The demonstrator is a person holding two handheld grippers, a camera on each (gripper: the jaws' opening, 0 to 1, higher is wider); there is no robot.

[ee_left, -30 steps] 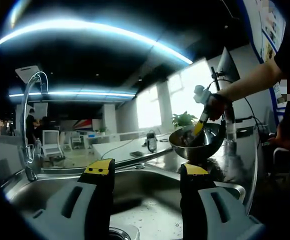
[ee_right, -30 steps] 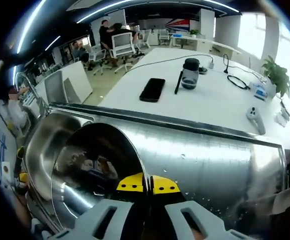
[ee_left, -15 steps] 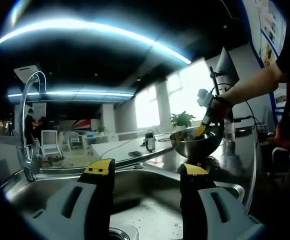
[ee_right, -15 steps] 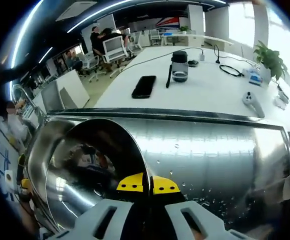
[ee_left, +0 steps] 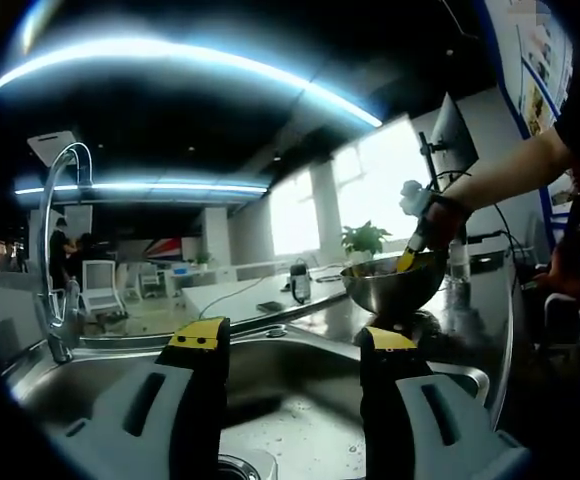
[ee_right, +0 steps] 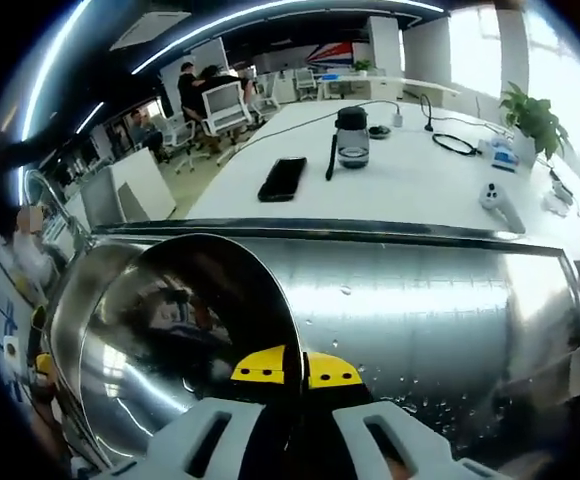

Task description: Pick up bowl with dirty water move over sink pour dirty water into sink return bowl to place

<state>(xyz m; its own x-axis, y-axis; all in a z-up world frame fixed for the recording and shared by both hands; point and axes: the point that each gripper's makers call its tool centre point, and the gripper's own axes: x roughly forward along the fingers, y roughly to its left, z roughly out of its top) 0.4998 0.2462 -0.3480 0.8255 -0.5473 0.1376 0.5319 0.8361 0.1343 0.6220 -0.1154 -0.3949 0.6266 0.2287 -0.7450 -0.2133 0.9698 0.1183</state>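
Right gripper [ee_right: 295, 370]: seen from behind in the right gripper view; the jaws are clamped together on the rim of the bowl, with the rim edge running between the two yellow tips. In the left gripper view it is seen at the right, gripping the bowl's far rim from above.
Bowl [ee_right: 180, 340]: a polished steel bowl, held by its rim in the right gripper. In the left gripper view the bowl [ee_left: 390, 282] is seen held nearly level above the wet steel drainboard, to the right of the sink basin. Its contents cannot be made out.
Left gripper [ee_left: 290, 345]: the jaws are spread wide apart with nothing between them; it is held low over the sink basin.
Sink [ee_left: 300, 400]: a stainless basin, wet, with droplets on its floor and a drain part visible at the lower edge between the jaws.
Faucet [ee_left: 58, 240]: a tall curved spout, mounted at the left of the sink.
Drainboard [ee_right: 430, 300]: a steel surface flecked with water drops, located beside the bowl.
White table [ee_right: 420, 190]: located beyond the drainboard; a phone [ee_right: 282, 178], a lidded jar [ee_right: 348, 135] and cables are laid on it.
Person's arm [ee_left: 510, 165]: extended from the right edge to the right gripper.
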